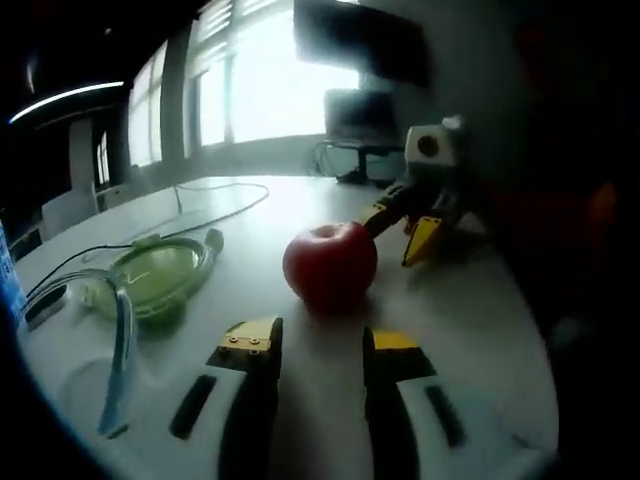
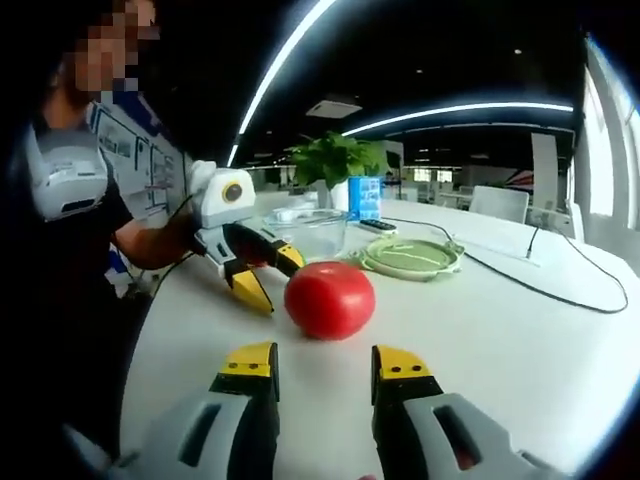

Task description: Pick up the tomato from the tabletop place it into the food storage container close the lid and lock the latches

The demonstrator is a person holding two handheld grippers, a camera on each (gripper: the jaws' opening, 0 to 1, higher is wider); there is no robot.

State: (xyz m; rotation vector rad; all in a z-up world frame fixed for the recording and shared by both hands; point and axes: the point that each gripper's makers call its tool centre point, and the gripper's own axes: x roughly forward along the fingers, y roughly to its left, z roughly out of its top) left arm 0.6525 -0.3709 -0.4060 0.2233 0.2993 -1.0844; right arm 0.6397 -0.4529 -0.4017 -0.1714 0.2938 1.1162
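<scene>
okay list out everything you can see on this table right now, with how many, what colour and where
tomato: one, red, on the white table, between the two grippers
lid: one, green, flat on the table past the tomato
container: one, clear, behind the tomato, beside the lid
cables: dark, across the table
potted plant: one, green, far end
carton: one, blue, beside the plant
left gripper: yellow-tipped, open, facing the tomato
right gripper: yellow-tipped, open, facing the tomato
</scene>
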